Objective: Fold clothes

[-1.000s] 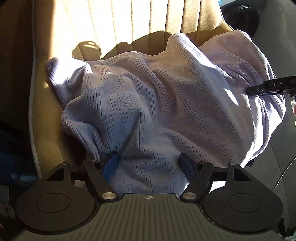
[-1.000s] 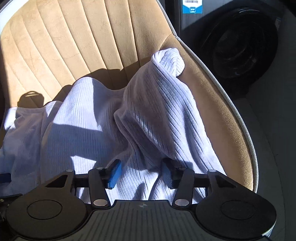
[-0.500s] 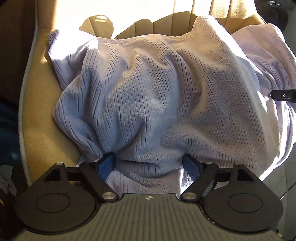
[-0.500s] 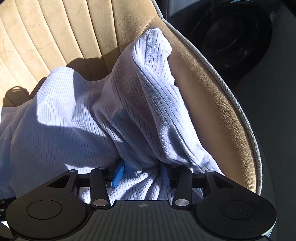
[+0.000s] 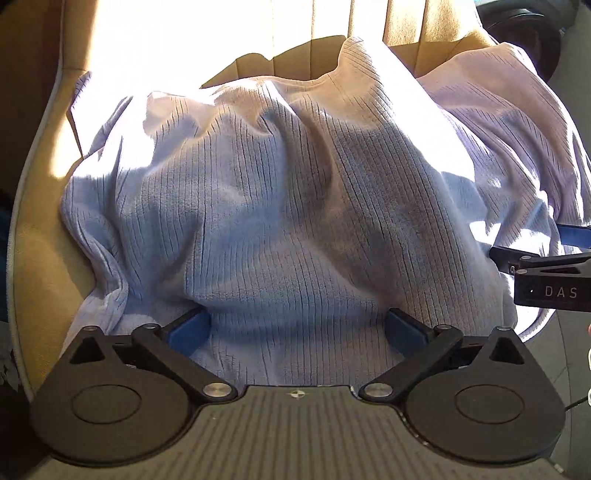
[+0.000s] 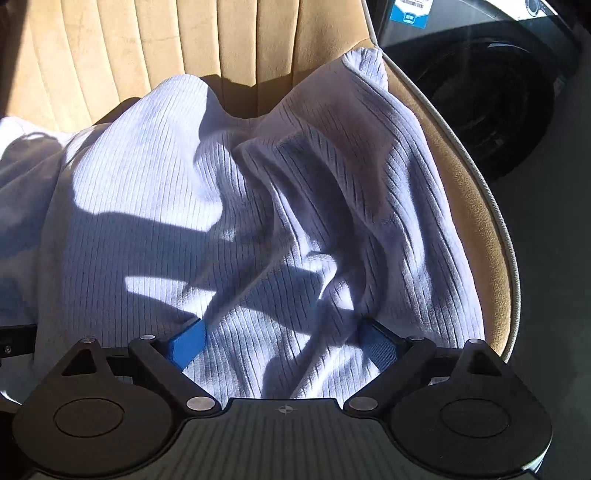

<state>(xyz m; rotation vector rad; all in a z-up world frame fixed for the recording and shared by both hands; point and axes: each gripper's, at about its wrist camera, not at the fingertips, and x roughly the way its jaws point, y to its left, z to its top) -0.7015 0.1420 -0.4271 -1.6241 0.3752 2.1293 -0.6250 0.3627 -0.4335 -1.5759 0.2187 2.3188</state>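
A pale lilac ribbed garment (image 5: 288,206) lies crumpled over the seat of a tan padded chair (image 5: 40,229), partly in bright sun. My left gripper (image 5: 295,328) is open, its blue pads wide apart, with the garment's near edge lying loosely between them. The right gripper (image 5: 535,262) pokes in at the right edge of the left wrist view, low over the cloth. In the right wrist view the same garment (image 6: 229,221) bunches in deep folds against the chair's right rim (image 6: 491,221). My right gripper (image 6: 284,341) is open, with the cloth lying slack between its pads.
The chair's ribbed backrest (image 6: 147,48) rises behind the garment. Right of the chair stands a dark round appliance door (image 6: 491,103) with a blue label (image 6: 410,11) above it, over grey floor (image 6: 554,258). Part of the left gripper (image 6: 14,339) shows at the left edge.
My right gripper's fingers have spread wide and let go of the pinched fold. Both grippers have pushed forward over the garment, which now lies lower and more spread out on the seat.
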